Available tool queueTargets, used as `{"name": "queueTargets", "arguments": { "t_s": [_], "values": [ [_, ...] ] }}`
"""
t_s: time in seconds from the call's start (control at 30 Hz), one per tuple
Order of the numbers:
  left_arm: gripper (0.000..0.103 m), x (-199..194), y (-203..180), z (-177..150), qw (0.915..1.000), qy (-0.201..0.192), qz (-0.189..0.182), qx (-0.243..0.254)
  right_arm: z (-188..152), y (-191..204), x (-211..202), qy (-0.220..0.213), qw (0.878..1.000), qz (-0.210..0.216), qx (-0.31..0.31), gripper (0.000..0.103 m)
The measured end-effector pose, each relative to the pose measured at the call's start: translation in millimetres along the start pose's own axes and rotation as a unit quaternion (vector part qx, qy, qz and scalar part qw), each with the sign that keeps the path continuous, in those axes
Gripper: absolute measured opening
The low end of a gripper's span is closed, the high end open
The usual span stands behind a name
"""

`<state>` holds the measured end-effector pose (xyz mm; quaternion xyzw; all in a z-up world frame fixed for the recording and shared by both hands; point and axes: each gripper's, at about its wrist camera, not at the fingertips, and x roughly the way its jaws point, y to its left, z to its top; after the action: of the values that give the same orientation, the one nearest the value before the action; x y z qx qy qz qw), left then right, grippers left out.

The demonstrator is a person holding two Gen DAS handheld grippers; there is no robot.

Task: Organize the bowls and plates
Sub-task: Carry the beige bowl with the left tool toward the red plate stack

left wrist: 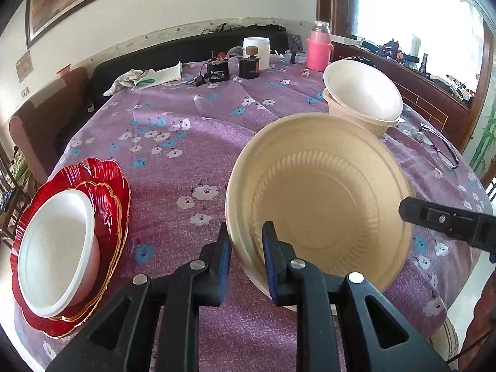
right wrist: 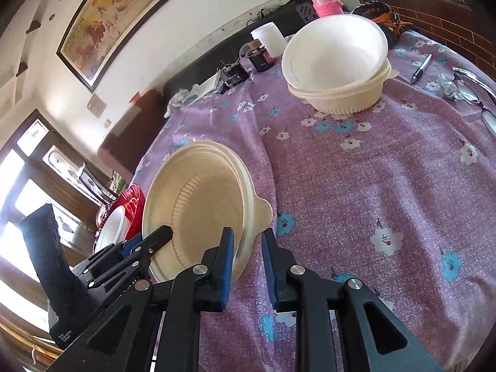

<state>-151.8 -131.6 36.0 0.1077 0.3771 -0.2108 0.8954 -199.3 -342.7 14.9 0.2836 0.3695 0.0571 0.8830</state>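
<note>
A beige ribbed bowl hangs tilted above the purple flowered tablecloth, its inside facing the left wrist camera. My left gripper is shut on its near rim, one finger inside and one outside. My right gripper is shut on the opposite rim beside the bowl's tab. A white bowl sits nested in a cream bowl at the far right. At the left edge, stacked red plates carry another white bowl.
Glasses and a pen lie at the table's right side. At the far end stand a pink bottle, a white jar, small black devices and gloves. A sofa runs behind the table.
</note>
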Motion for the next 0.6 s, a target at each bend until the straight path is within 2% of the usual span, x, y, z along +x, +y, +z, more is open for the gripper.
{"name": "queueTargets", "arguments": {
  "t_s": [0.27, 0.47, 0.6],
  "values": [
    [0.019, 0, -2, -1, 1.0, 0.002, 0.003, 0.002, 1, -9, -12, -0.011, 1.0, -0.001, 0.008, 0.021],
    [0.019, 0, -2, -1, 1.0, 0.002, 0.003, 0.002, -2, -6, -4, 0.004, 1.0, 0.005, 0.003, 0.025],
    [0.019, -1, -2, -1, 1.0, -0.001, 0.003, 0.004, -5, -1, 0, 0.005, 1.0, -0.007, -0.01, 0.024]
  ]
}}
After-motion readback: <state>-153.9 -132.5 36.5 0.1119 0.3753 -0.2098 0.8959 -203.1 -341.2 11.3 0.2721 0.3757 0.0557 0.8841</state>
